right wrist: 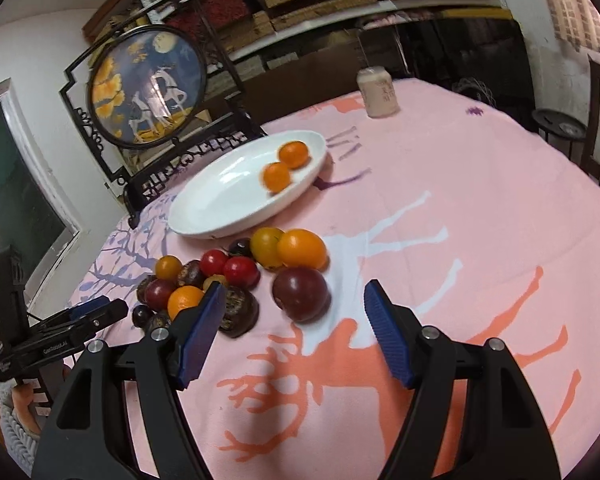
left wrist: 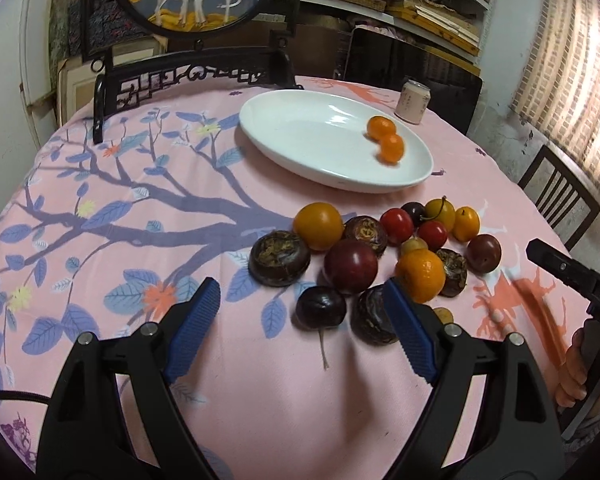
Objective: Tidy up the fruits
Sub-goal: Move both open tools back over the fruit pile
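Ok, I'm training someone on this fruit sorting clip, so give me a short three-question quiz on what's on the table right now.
1. How many oranges lie in the white dish?
2. True or false: the left gripper is shut on a plum.
3. What stands on the tablecloth beyond the dish? A) can B) bottle C) mug

Key:
1. Two; the rest of the fruit pile is on the cloth in front of the dish.
2. False; it is open and empty, as is the right gripper.
3. A, the can.
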### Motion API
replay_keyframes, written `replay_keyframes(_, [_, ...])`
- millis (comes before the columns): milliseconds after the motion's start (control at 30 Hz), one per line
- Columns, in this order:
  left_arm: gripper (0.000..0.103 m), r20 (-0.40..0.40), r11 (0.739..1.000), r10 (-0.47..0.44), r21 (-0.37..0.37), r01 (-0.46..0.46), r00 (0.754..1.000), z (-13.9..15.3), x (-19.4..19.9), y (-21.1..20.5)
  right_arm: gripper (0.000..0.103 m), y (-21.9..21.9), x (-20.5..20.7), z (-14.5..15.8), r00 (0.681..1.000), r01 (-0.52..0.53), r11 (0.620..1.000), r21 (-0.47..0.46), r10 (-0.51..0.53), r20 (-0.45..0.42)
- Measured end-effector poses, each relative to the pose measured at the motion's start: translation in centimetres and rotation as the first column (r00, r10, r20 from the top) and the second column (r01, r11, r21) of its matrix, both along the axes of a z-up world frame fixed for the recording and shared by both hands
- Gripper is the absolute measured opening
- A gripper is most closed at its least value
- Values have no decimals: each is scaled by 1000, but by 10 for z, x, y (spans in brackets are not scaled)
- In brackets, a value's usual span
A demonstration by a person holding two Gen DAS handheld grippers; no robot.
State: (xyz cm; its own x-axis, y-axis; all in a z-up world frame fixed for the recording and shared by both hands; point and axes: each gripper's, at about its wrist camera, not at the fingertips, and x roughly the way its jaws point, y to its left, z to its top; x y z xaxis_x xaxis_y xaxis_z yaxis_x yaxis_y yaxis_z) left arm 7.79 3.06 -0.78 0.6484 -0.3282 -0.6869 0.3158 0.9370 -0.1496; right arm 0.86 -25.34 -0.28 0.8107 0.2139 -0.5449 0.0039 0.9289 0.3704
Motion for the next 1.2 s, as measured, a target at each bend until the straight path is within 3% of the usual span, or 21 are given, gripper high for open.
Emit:
replay_keyframes(167, [85, -6, 997, 22, -71, -22, 1000, 1, 1, 15, 72, 13, -5, 9, 997, -42, 998, -50, 45, 66])
replay_keyframes(267, [85, -3, 995, 10, -101, -10, 1000, 2, -2, 17, 72, 14, -9, 11, 993, -67, 997, -34, 70, 98])
replay_keyframes(367, [85, 20, 992, -8, -127, 10, 1000, 5, -6, 15, 78, 18, -11, 13, 988, -90, 995, -32, 94, 123])
replay_keyframes(633, [85, 26, 984, -44, -173, 47, 999, 8, -7, 13, 79, 21, -16, 18, 986, -63, 996, -63, 72, 150])
replay_keyframes(867, [86, 2, 991, -37, -132, 37, 999, 6, -8, 10, 79, 4, -21, 16, 987, -10, 1000, 0, 10, 158])
replay_keyframes(1067, [86, 47, 995, -19, -94, 23, 999, 13, -16, 8, 79, 6, -19, 12, 987, -110, 993, 41, 105, 121])
replay_keyframes(1200, [86, 28, 999, -8, -48, 9, 1000, 8, -12, 3, 79, 12, -10, 5, 986, -161, 986, 49, 158, 48])
